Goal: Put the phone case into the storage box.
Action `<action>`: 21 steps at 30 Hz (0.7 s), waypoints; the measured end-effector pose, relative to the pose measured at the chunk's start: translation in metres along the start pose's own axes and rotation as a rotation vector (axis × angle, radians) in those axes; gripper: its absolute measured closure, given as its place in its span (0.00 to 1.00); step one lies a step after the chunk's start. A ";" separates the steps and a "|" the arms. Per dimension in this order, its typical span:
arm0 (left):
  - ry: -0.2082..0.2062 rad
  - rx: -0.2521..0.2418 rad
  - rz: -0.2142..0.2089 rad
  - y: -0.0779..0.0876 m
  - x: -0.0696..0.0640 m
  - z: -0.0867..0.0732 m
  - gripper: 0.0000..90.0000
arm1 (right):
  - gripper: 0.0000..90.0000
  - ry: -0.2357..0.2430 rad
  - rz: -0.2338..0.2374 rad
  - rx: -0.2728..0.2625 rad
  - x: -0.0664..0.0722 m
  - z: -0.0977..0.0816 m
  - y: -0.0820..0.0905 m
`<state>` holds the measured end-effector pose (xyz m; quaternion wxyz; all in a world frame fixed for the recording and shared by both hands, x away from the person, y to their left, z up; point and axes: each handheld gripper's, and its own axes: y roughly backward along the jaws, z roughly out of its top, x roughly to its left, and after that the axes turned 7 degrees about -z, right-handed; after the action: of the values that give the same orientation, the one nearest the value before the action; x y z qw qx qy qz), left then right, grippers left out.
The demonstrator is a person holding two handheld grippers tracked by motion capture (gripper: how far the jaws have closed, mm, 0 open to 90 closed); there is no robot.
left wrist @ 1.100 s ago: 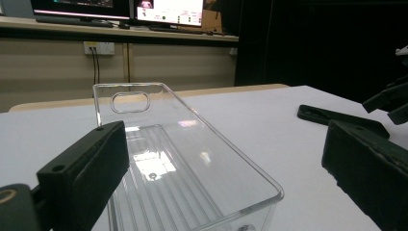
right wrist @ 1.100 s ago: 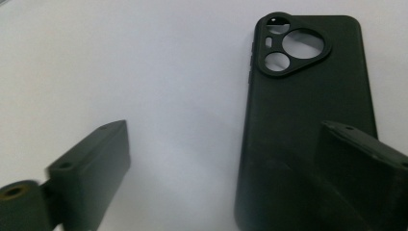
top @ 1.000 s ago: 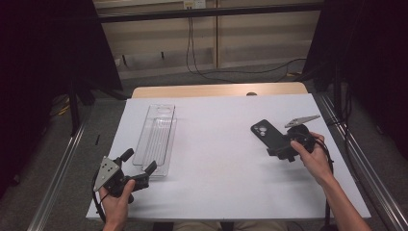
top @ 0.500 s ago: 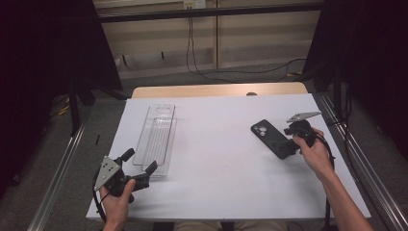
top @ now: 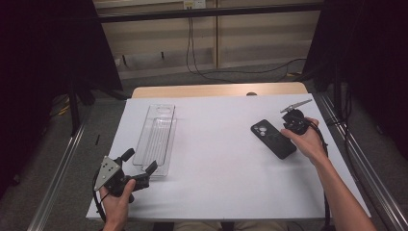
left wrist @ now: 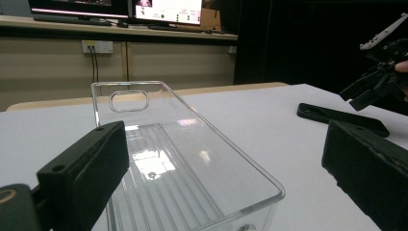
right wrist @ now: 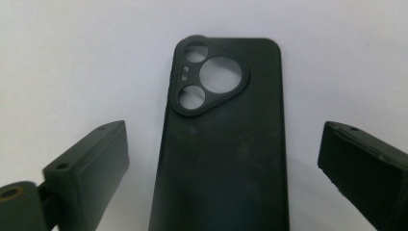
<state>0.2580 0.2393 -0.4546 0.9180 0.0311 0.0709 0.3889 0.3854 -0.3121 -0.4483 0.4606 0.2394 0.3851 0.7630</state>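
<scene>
A black phone case [top: 273, 138] lies flat on the white table [top: 221, 168] at the right, its camera cutout toward the far left. In the right gripper view the case [right wrist: 226, 159] lies back side up between the two spread jaws. My right gripper [top: 290, 126] hovers at the case's far right edge, open, holding nothing. A clear plastic tray [top: 156, 137] lies lengthwise at the left. My left gripper [top: 139, 161] rests at the tray's near end, open and empty. The tray [left wrist: 192, 159] fills the gap between its jaws in the left gripper view, where the right gripper [left wrist: 373, 89] is also seen.
Bare white table surface stretches between the tray and the case. A wooden strip [top: 216, 90] runs along the table's far edge. Metal rails [top: 358, 159] flank the table, and cables [top: 202, 62] hang behind it.
My right hand and gripper have drawn back from over the case's near end toward its far right side. The case, the tray and my left gripper have stayed put.
</scene>
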 end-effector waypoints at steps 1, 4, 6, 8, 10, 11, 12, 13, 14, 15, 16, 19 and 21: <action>0.003 -0.001 -0.005 0.000 0.000 0.000 0.03 | 0.05 -0.013 0.006 0.018 0.000 0.000 -0.002; 0.006 0.005 -0.001 -0.001 -0.001 -0.001 0.03 | 0.05 -0.021 0.015 0.078 -0.005 0.002 -0.006; 0.001 0.005 -0.017 -0.002 -0.001 -0.001 0.03 | 0.06 -0.019 0.024 0.082 -0.005 0.003 -0.007; -0.003 0.006 -0.012 -0.002 -0.001 -0.001 0.03 | 0.05 -0.023 0.020 0.135 -0.006 0.006 -0.011; 0.000 0.005 -0.010 -0.001 -0.001 -0.001 0.03 | 0.10 -0.010 0.023 0.167 -0.006 0.006 -0.017; 0.005 -0.001 -0.005 -0.002 -0.001 -0.001 0.03 | 0.12 -0.029 0.035 0.186 -0.004 0.006 -0.019; 0.000 0.003 -0.007 -0.001 -0.001 -0.001 0.03 | 0.13 0.003 0.034 0.188 -0.005 0.005 -0.022; 0.001 0.003 -0.007 -0.001 -0.001 -0.001 0.03 | 0.12 0.007 0.024 0.197 -0.003 0.005 -0.024; 0.001 0.003 -0.007 -0.001 -0.001 -0.001 0.03 | 0.10 0.013 0.022 0.201 -0.003 0.005 -0.026; 0.000 0.002 -0.008 -0.001 -0.001 -0.001 0.03 | 0.10 0.013 0.022 0.201 -0.003 0.005 -0.026; 0.006 0.002 -0.002 -0.002 -0.002 -0.001 0.03 | 0.10 0.030 0.012 0.205 -0.001 0.006 -0.027; 0.002 0.006 -0.009 -0.002 -0.001 -0.001 0.03 | 0.09 0.037 0.001 0.219 0.001 0.008 -0.029; -0.003 0.005 -0.011 -0.002 -0.001 -0.001 0.03 | 0.09 0.043 -0.006 0.233 0.003 0.009 -0.029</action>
<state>0.2584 0.2373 -0.4553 0.9203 0.0337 0.0707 0.3833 0.4057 -0.2983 -0.4670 0.4236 0.2738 0.4815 0.7168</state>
